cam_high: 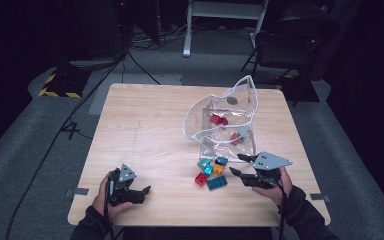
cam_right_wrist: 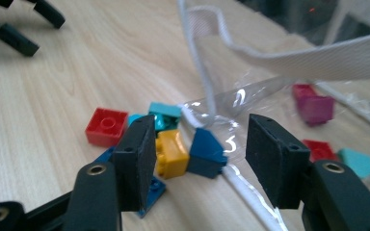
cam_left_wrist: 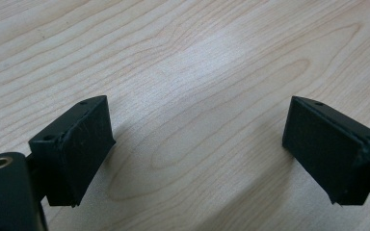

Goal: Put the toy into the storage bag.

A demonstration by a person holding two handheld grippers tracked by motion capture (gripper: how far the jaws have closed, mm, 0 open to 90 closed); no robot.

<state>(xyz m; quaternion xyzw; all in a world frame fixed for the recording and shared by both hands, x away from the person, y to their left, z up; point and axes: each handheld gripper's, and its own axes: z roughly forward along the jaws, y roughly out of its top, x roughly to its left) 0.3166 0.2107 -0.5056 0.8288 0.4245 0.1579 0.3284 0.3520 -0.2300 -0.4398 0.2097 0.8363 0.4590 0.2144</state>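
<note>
Several loose toy bricks lie in a cluster in front of a clear plastic bag [cam_high: 230,112] with white trim. Among them are a red brick [cam_high: 201,178], a yellow brick [cam_high: 218,169] and a flat blue brick [cam_high: 217,183]. My right gripper [cam_high: 237,164] sits low just right of the cluster, jaws open. In the right gripper view, the right gripper [cam_right_wrist: 200,149] frames the yellow brick [cam_right_wrist: 171,153] and a dark blue sloped brick [cam_right_wrist: 204,153] without touching them. My left gripper [cam_high: 142,194] rests open near the table's front left, and the left gripper [cam_left_wrist: 197,144] has only bare wood between its jaws.
More bricks lie inside the bag: a magenta one [cam_right_wrist: 313,106], a red one [cam_right_wrist: 320,149] and a teal one [cam_right_wrist: 359,162]. The bag's white strap [cam_right_wrist: 279,57] arches over its mouth. The wooden table [cam_high: 145,125] has bare room on its left half. A chair [cam_high: 290,40] stands beyond it.
</note>
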